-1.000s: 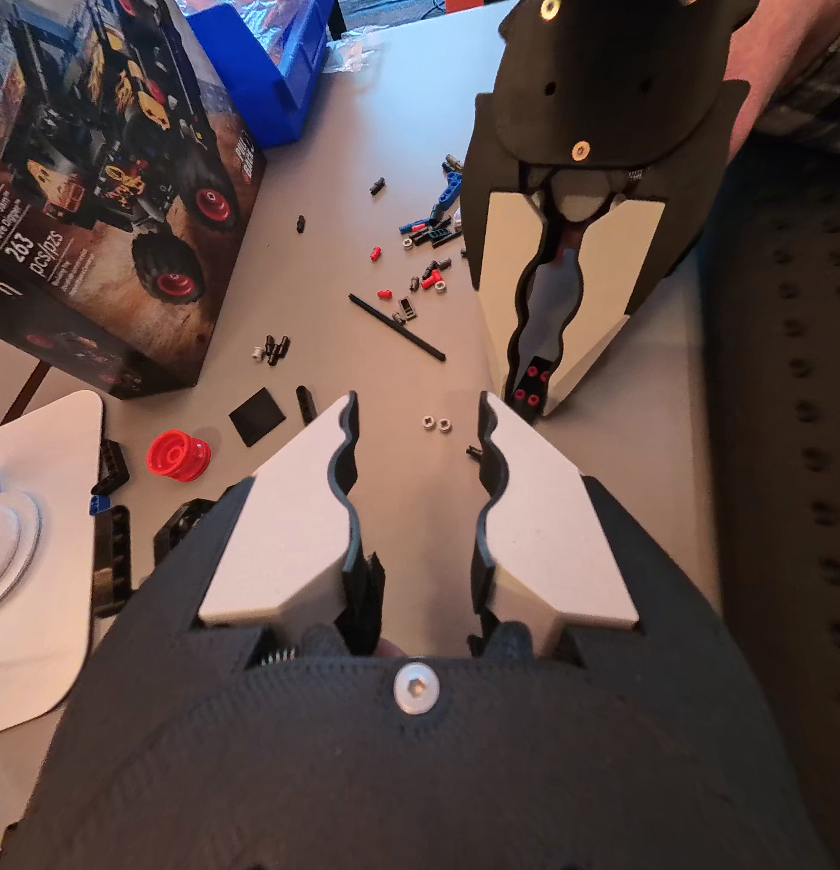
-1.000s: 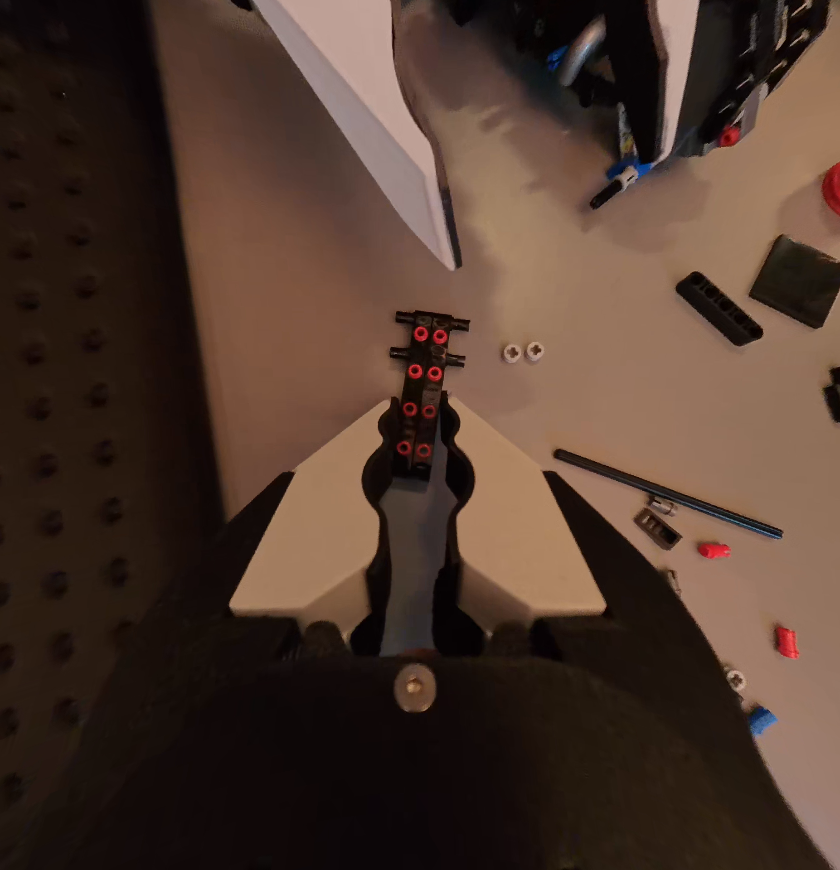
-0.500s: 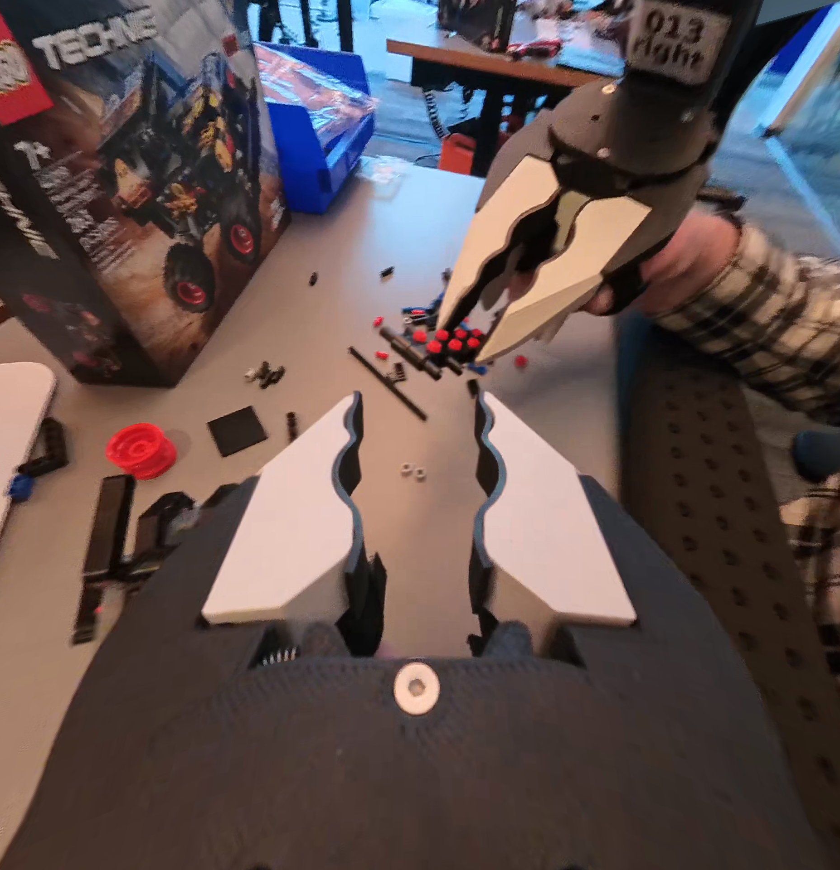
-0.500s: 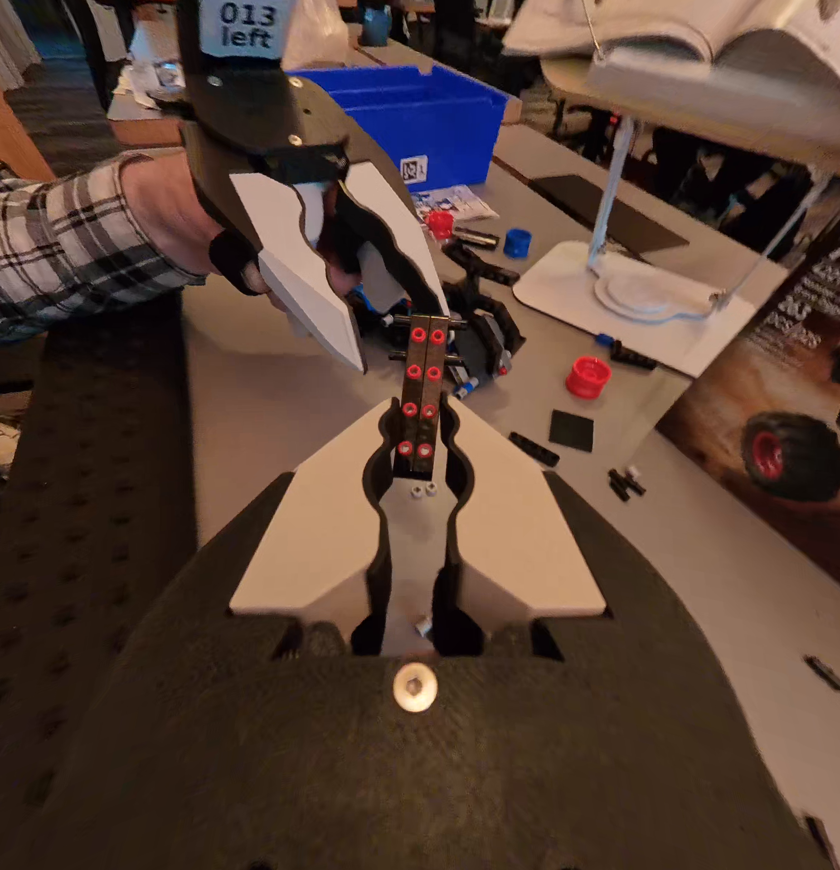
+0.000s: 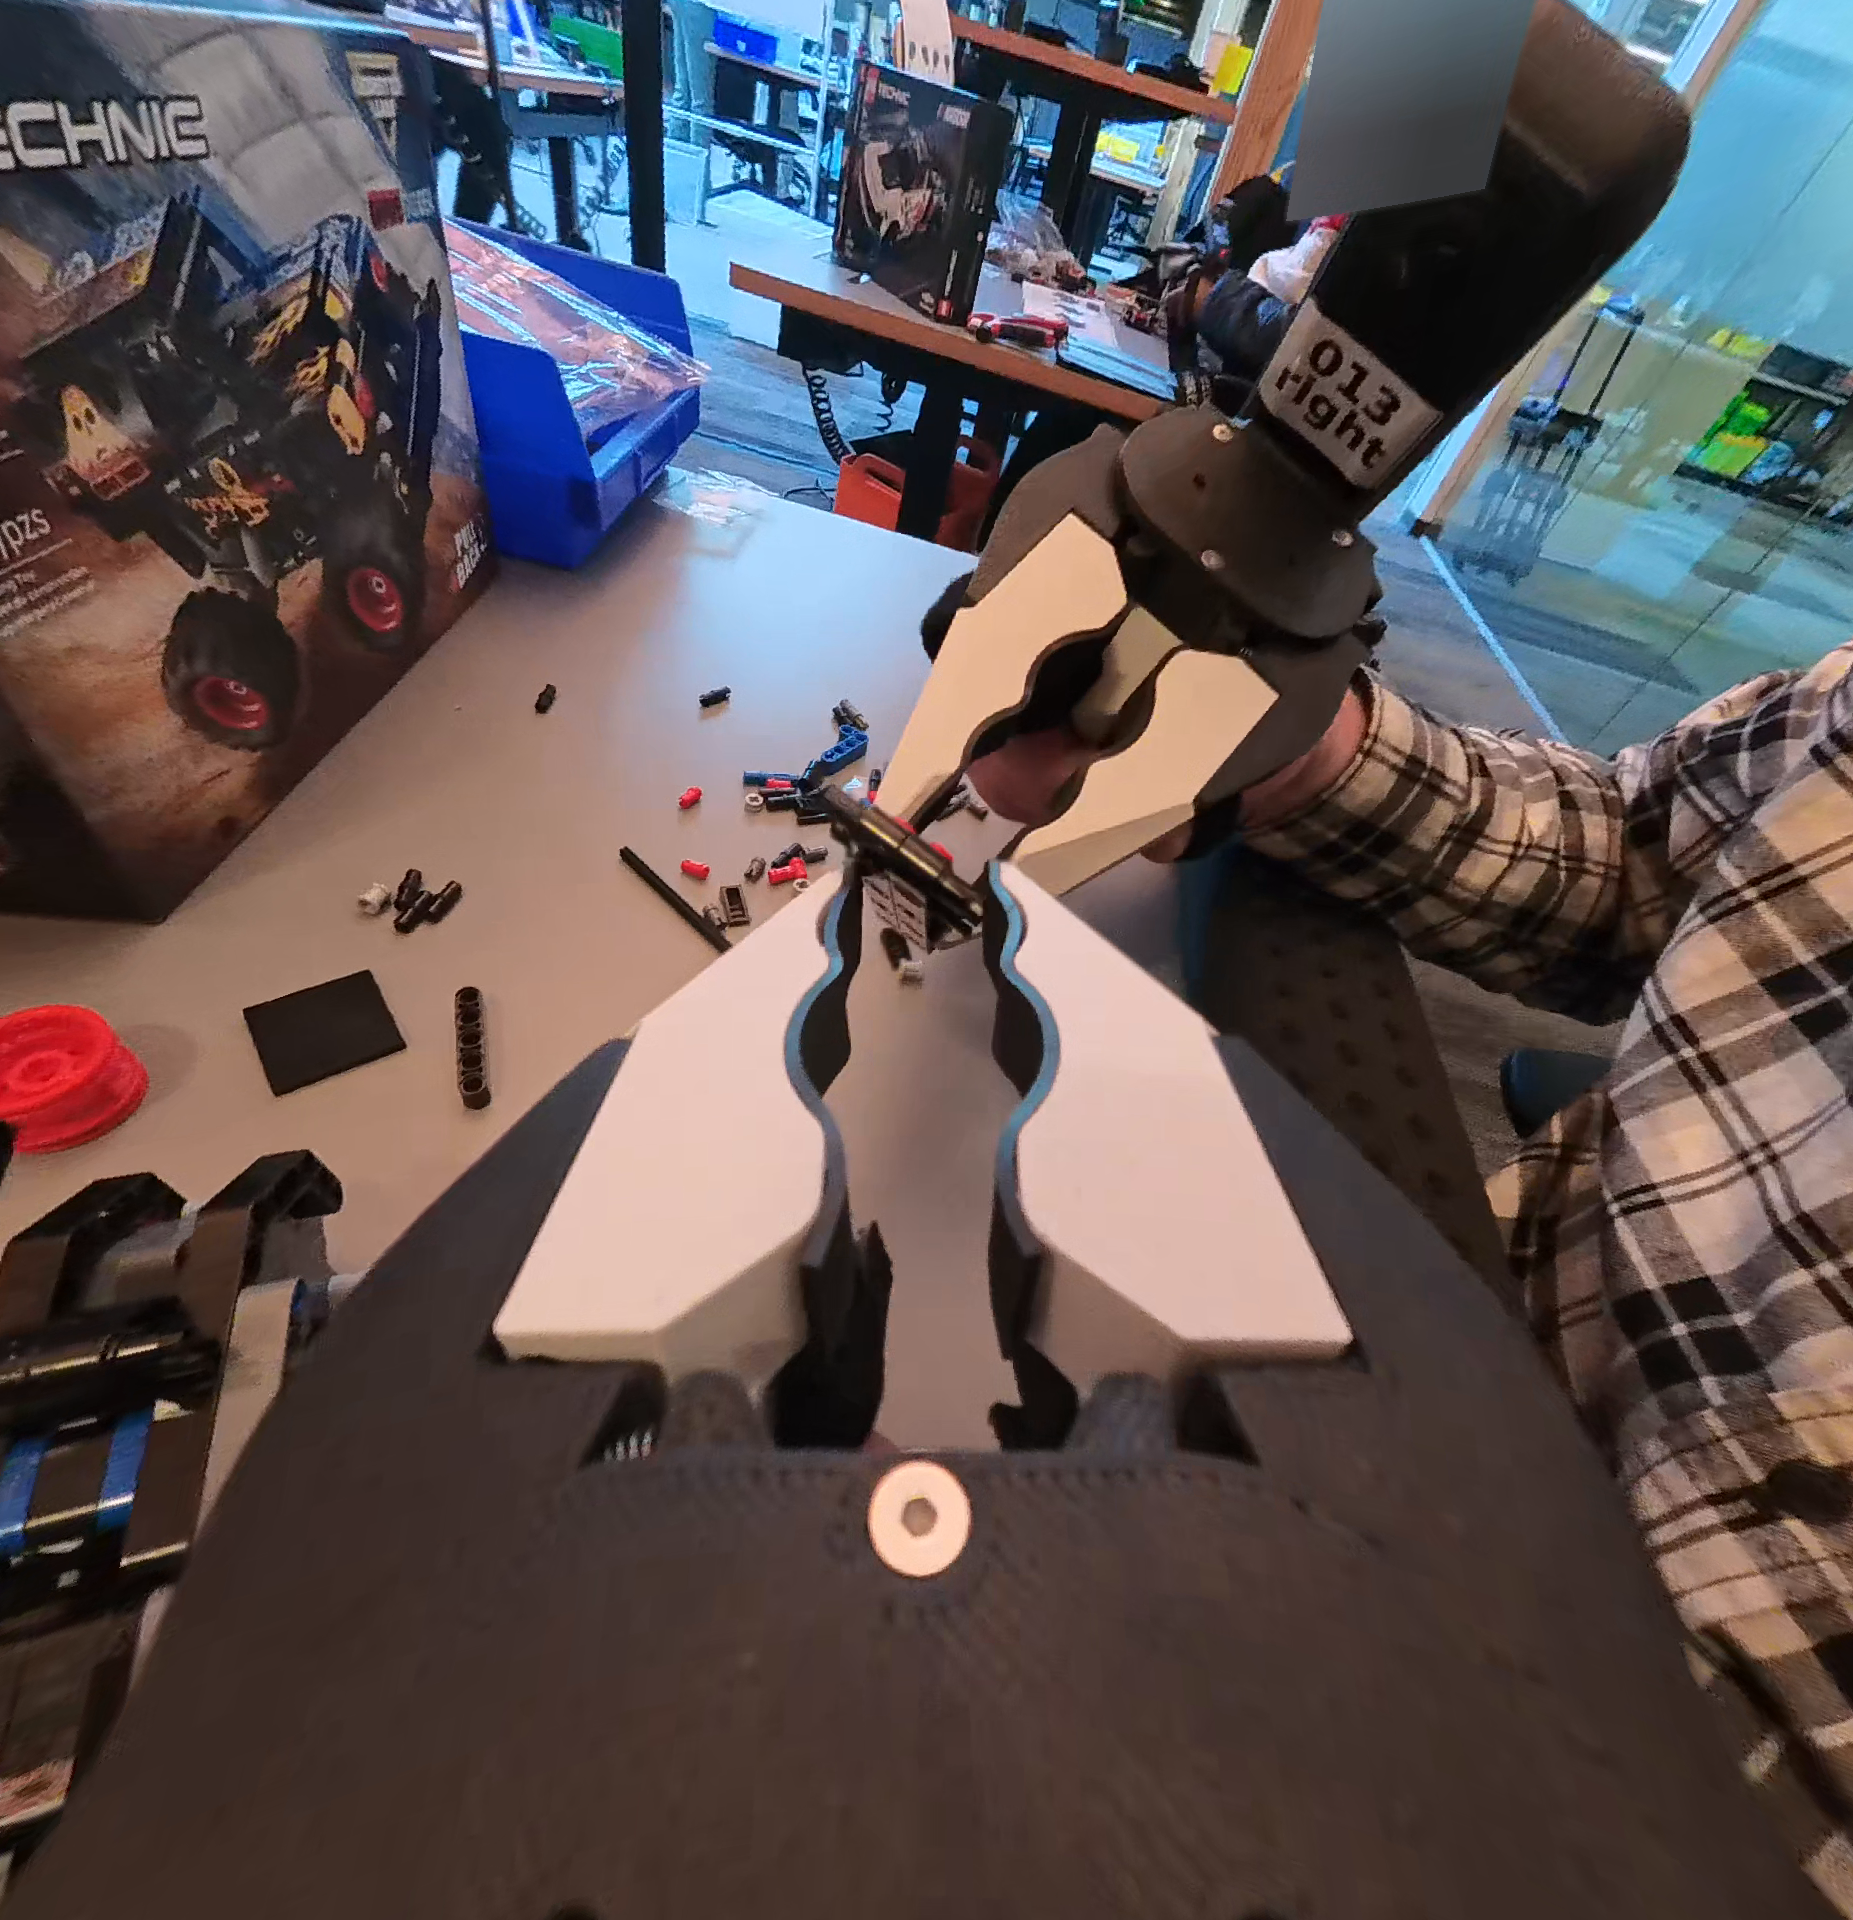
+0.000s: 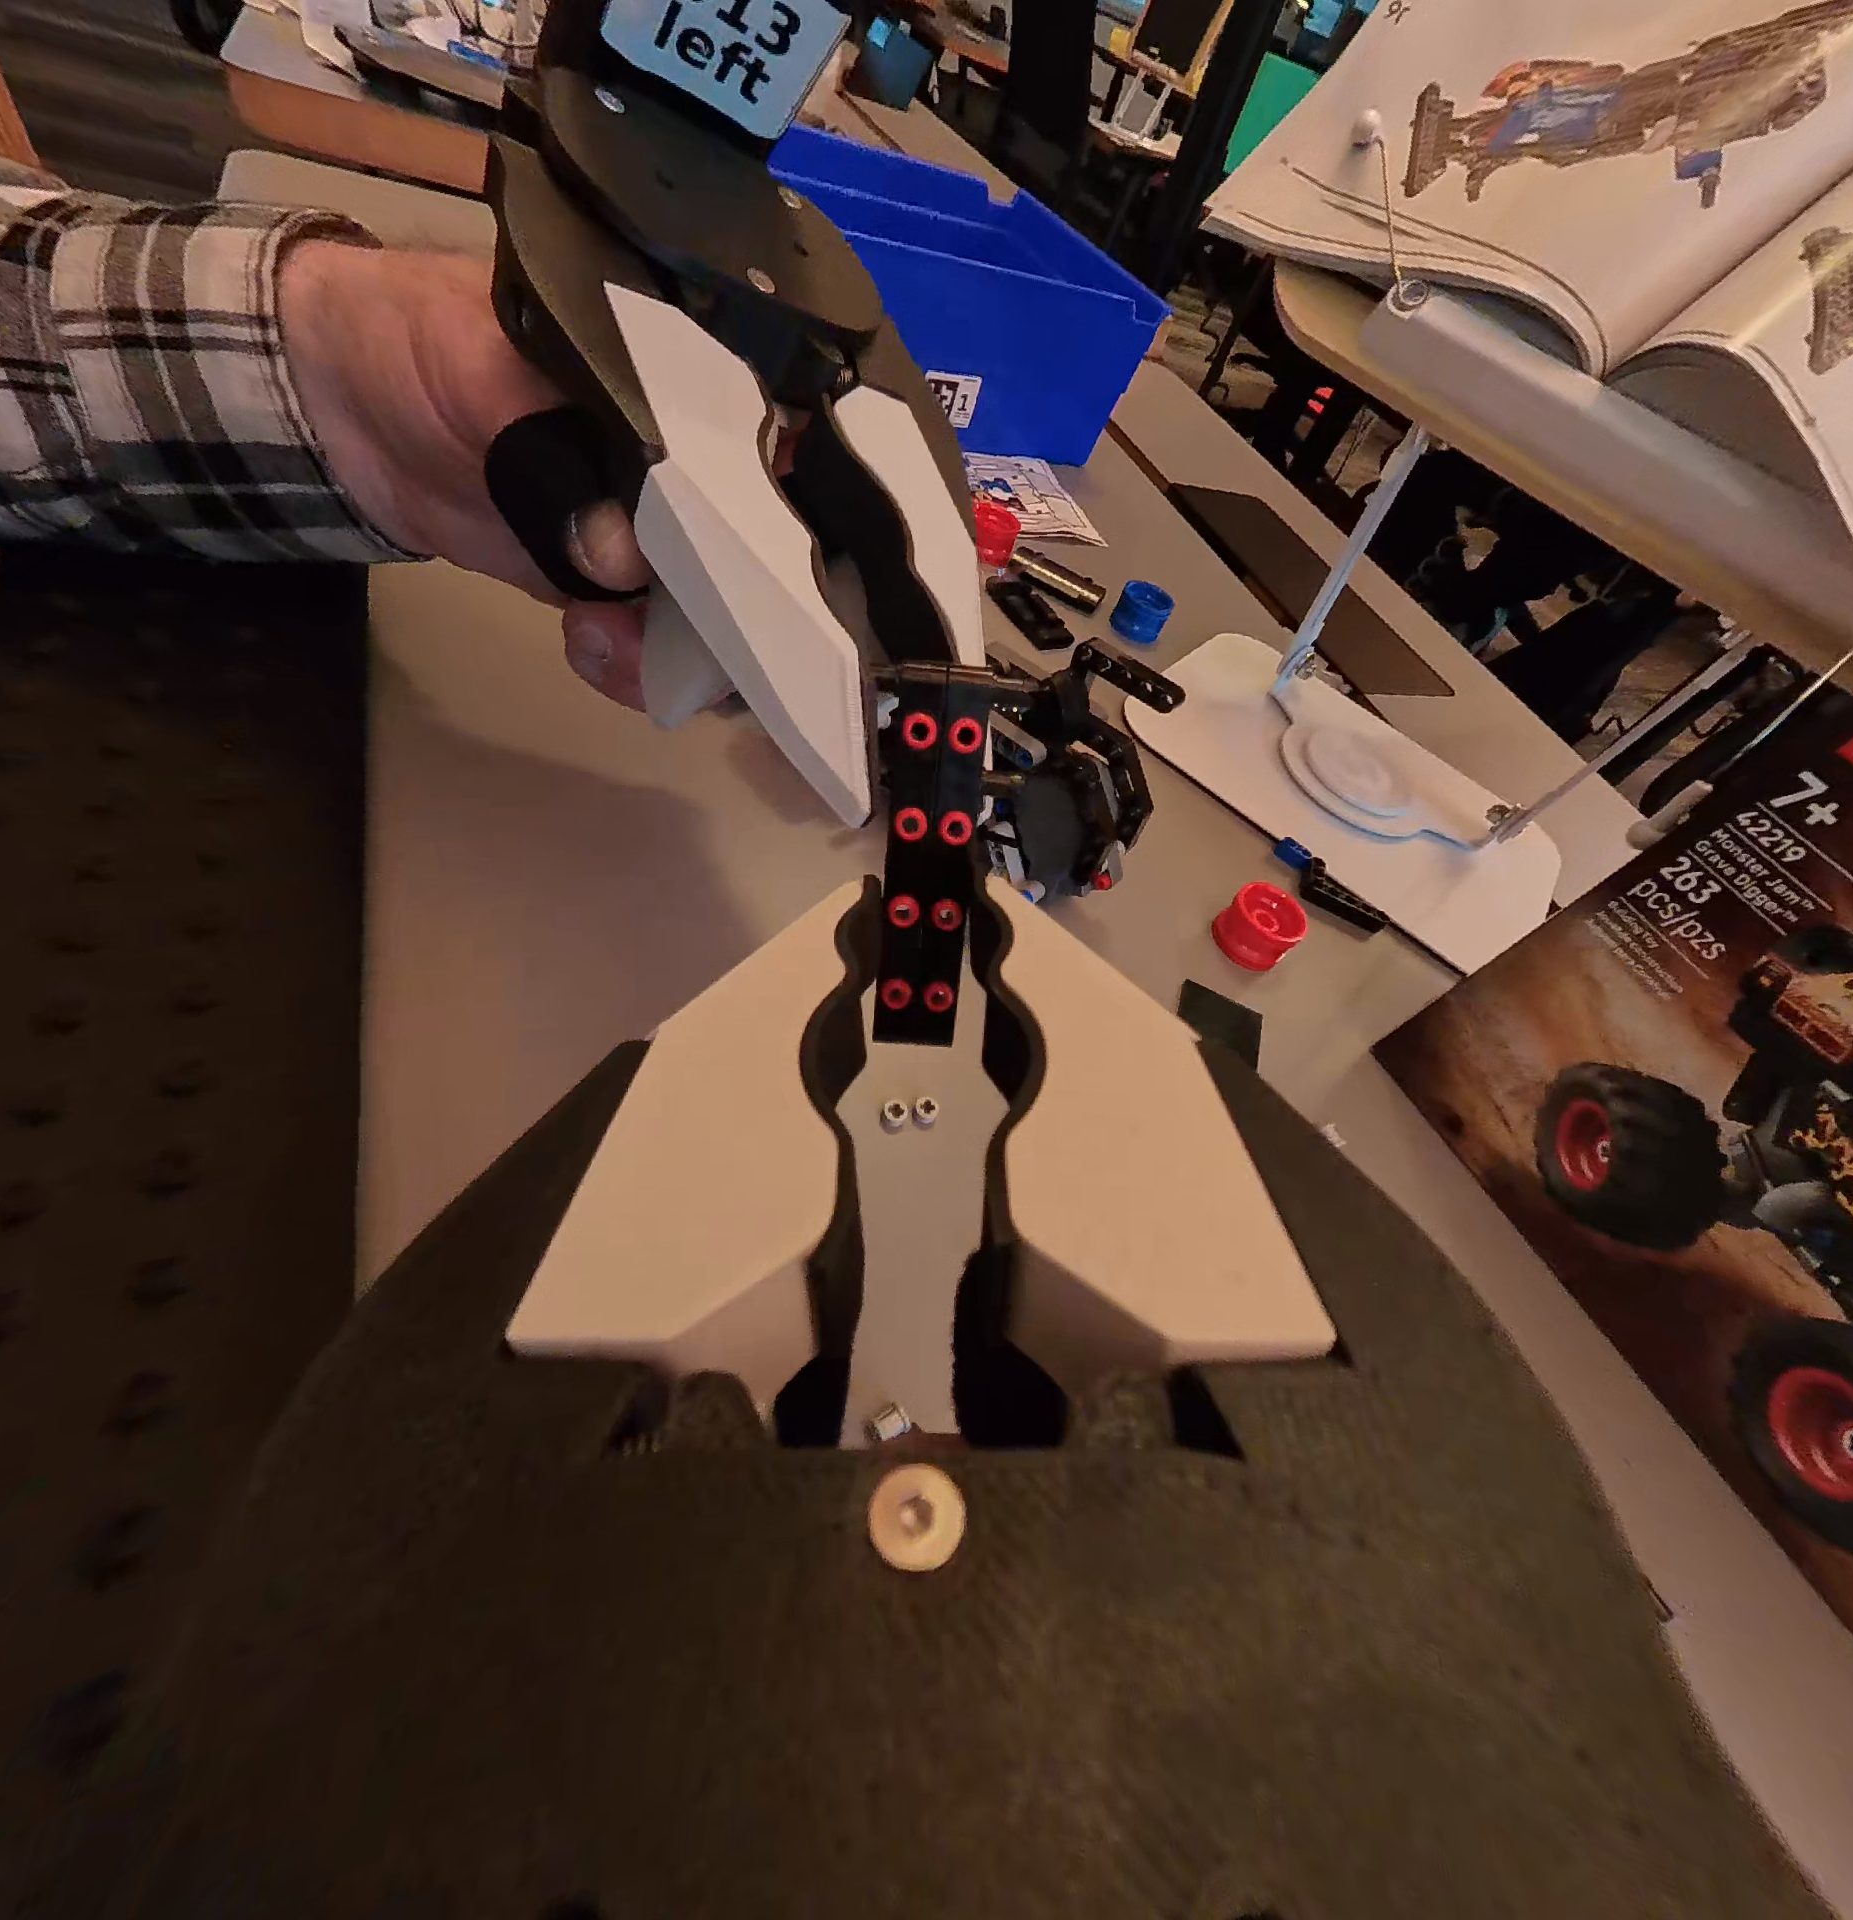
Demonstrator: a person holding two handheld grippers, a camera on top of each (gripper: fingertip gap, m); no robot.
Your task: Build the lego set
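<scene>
Here, a handover in mid-air above the worktop [image 6: 610, 935].
The right tool [image 6: 920, 914] clamps the black beam assembly [image 6: 927, 883]; the left tool [image 5: 917, 914], narrowed around its far end, should probably close squarely before the right lets go.

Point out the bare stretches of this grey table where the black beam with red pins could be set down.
Free: the grey table between the printed cardboard box and the scattered small pins; also the near strip beside the dark dotted mat. Crowded: around the half-built black chassis, red wheel hub and white stand base.
</scene>
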